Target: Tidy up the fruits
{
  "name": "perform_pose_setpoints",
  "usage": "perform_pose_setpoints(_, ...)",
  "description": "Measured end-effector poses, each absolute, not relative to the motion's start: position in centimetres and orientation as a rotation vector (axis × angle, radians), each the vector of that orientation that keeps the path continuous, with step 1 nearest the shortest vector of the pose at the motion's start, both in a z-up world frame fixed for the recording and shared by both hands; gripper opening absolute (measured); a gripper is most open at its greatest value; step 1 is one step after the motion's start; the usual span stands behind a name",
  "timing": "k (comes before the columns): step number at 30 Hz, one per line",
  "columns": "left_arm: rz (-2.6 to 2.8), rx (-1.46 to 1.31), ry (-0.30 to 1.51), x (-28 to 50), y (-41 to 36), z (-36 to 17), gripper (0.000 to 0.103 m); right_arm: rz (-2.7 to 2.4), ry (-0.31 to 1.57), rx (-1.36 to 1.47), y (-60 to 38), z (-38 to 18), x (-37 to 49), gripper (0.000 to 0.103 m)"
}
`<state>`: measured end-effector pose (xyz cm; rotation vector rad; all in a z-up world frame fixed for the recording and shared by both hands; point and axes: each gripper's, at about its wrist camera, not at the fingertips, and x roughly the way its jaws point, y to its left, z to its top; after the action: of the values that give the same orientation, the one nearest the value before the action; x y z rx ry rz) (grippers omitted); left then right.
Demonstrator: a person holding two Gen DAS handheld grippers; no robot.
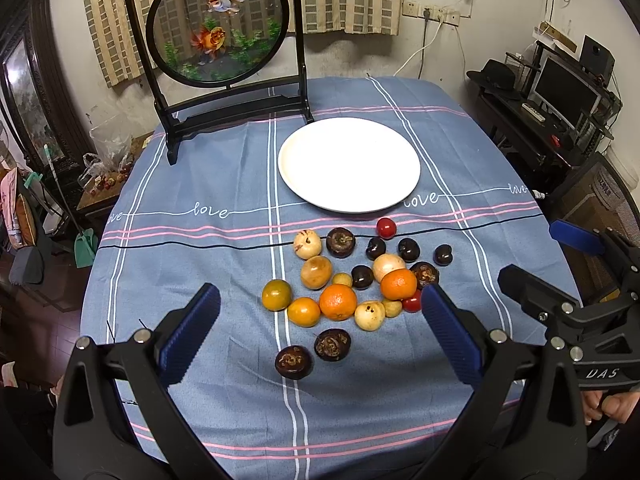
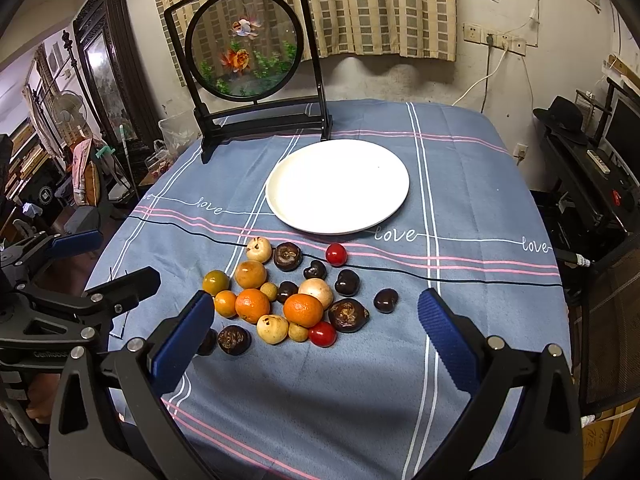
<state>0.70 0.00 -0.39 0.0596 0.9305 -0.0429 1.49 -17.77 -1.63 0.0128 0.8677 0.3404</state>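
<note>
On the blue tablecloth, the pile of fruit (oranges, dark and pale pieces, red ones) lies just in front of the white plate; left gripper and right gripper hover near it, fingers spread, holding nothing

"love" repeats along the tablecloth — "UAS" on the right tool

Checked curtain on stained wall, dark cabinet, cluttered desk, possibly wooden floor.
</note>
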Motion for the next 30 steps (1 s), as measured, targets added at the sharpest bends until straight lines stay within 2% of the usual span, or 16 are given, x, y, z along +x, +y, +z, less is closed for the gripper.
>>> perform_pose_setpoints(30,-0.048,0.051,0.961,1.45,0.25,-1.3,0.101,0.354,0.887,0.012,-17.57,-2.2,2.15,0.102)
